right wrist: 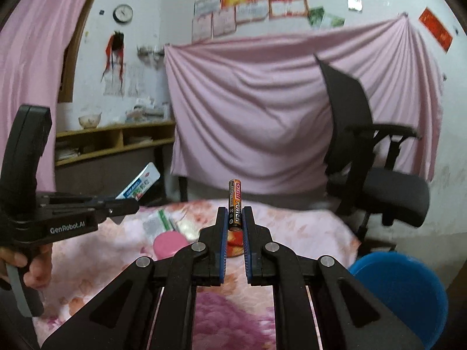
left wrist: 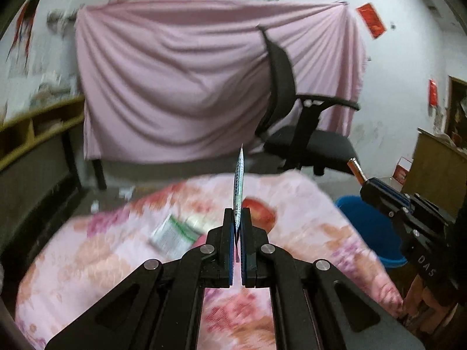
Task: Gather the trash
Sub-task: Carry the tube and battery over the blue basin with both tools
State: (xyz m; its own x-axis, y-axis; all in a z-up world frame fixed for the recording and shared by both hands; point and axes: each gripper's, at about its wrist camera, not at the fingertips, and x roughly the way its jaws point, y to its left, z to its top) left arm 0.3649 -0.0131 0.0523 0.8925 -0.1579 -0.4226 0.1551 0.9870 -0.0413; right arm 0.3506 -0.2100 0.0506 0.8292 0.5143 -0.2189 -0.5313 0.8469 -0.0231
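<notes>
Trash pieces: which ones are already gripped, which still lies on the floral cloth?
Gripped: the flat white printed wrapper in the left gripper, the black-and-orange battery in the right gripper. The green-and-white packet still lies loose on the cloth.

A whitewashed wall [right wrist: 181, 0] is hung with a round clock [right wrist: 123, 13], a row of certificates [right wrist: 251, 5] and red paper strips [right wrist: 436, 30]. A pink sheet [right wrist: 248, 110] is draped across the back of the room. A black office chair [right wrist: 376, 157] is set before it at the right. A wooden shelf unit [right wrist: 116, 143] stacked with papers is seen at the left, beside the far left corner of the floral-covered tabletop [right wrist: 306, 227].
</notes>
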